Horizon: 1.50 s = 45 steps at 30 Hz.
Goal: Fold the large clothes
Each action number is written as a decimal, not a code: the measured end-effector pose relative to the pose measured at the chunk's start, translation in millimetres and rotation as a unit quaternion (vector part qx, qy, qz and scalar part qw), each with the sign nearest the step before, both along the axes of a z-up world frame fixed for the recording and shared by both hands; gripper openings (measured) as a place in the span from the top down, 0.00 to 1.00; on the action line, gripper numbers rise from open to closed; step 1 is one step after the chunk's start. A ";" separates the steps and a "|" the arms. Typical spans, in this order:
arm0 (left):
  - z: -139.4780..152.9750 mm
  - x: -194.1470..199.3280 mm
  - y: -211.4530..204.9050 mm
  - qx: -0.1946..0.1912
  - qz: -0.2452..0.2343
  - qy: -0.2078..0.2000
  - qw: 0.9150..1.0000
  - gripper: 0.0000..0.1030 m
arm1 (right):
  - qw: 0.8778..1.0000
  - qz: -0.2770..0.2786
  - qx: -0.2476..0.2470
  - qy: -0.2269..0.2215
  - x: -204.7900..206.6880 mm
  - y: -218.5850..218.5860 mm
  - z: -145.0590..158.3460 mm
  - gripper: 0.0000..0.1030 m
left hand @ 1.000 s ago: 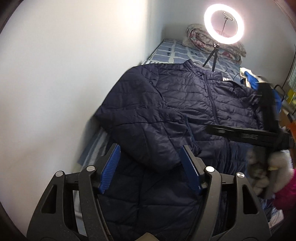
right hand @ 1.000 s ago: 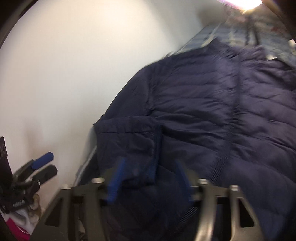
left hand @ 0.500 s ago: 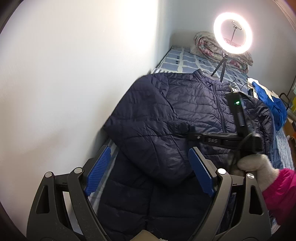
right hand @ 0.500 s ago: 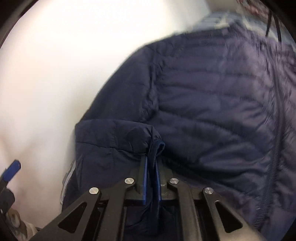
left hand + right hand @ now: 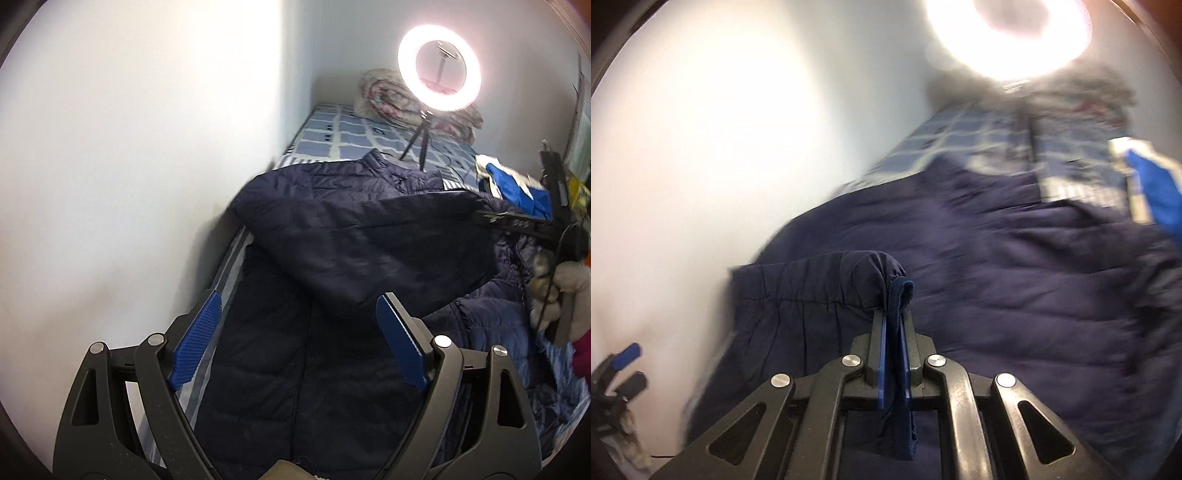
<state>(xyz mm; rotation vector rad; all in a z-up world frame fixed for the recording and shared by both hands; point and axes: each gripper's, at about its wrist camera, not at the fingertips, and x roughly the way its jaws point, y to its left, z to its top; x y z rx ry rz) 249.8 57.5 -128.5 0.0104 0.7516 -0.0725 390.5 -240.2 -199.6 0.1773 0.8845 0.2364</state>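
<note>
Your bed (image 5: 334, 125), with its blue checked sheet, runs along the wall, and the navy puffer jacket (image 5: 306, 369) lies spread over most of it. One sleeve (image 5: 369, 243) is lifted and stretched across the jacket's body toward your right side. Your right gripper (image 5: 894, 354) is clamped tight on the sleeve cuff (image 5: 899, 295) — only a thin edge of elastic sits between the pads. Your left gripper (image 5: 295, 343) hangs wide open above the hem, holding nothing. The risk, as I judge it: slick padded fabric may slide from that narrow bite, or the pull may drag the whole jacket askew — nothing pins the body.
</note>
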 end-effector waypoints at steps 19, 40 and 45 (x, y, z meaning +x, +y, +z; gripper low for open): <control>-52.3 92.4 -54.1 0.015 -0.064 0.032 0.997 0.14 | 0.993 -0.110 -0.043 0.025 67.3 -109.1 -49.8 0.96; 21.4 32.1 -83.9 0.006 -0.099 -0.048 0.994 0.14 | 0.994 -0.089 -0.055 0.016 30.9 -109.2 -16.7 0.69; 43.1 -1.2 -103.6 0.021 -0.126 -0.070 0.989 0.14 | 0.995 -0.087 -0.037 -0.018 -25.3 -118.0 41.1 0.68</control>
